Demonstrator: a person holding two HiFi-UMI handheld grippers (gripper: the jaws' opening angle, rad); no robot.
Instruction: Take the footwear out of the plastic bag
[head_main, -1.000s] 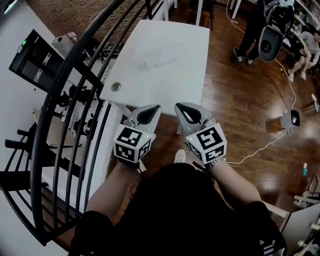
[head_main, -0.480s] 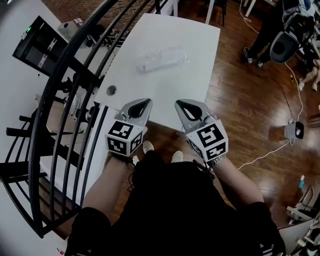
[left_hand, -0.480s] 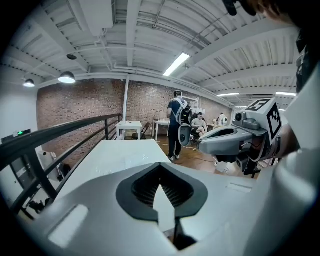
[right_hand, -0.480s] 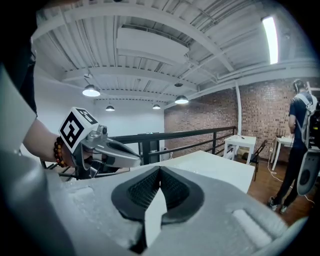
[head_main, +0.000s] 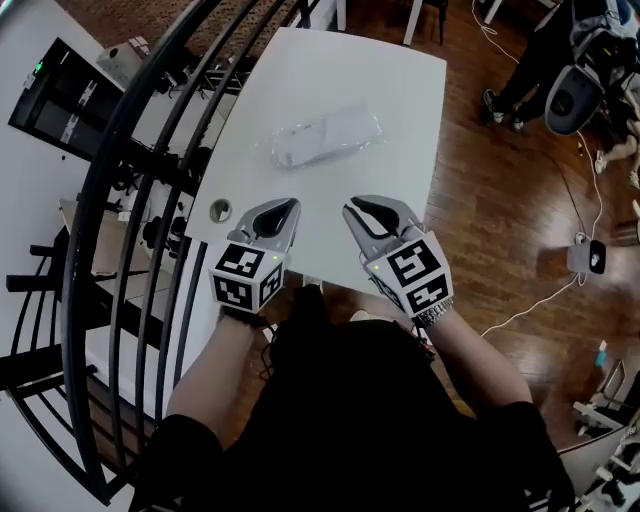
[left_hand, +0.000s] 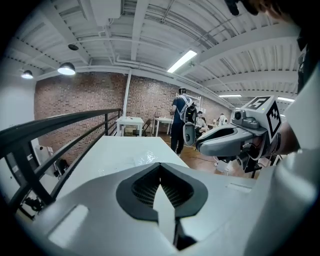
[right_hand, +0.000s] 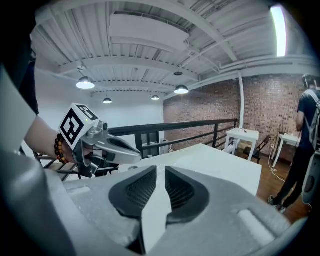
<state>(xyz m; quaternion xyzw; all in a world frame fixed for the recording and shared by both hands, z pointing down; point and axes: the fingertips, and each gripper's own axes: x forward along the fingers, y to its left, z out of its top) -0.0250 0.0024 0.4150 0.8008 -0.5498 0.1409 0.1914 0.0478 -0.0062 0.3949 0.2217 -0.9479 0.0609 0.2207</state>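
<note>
Reaching for the plastic bag (head_main: 328, 138) is all ahead of us: it lies on the white tabletop (head_main: 395, 90) toward the middle, well apart from both grippers, which hover over the near edge. The footwear (head_main: 300, 152) shows only as a pale shape inside the clear film, and we cannot tell which end of the bag is its mouth.

Our left gripper (head_main: 288, 204) has its jaws pressed together with nothing between them. Our right gripper (head_main: 352, 206) has just been opening its jaws; a narrow gap shows between them, and it is empty.

Several things could go wrong, as we judge it:

- If our left jaws arrive closed, they would shove the bag instead of pinching it, and on so smooth a tabletop it could skate toward the far edge or the railing (head_main: 150, 150) side.
- If we bite too deep, we may catch the footwear through the film, so bag and contents rise together and nothing comes out.
- If we pull hard with only one side anchored, the thin film may stretch or tear.
- If we pick the sealed end, we would waste the grasp.
- White footwear against a white surface makes our aim harder.
</note>
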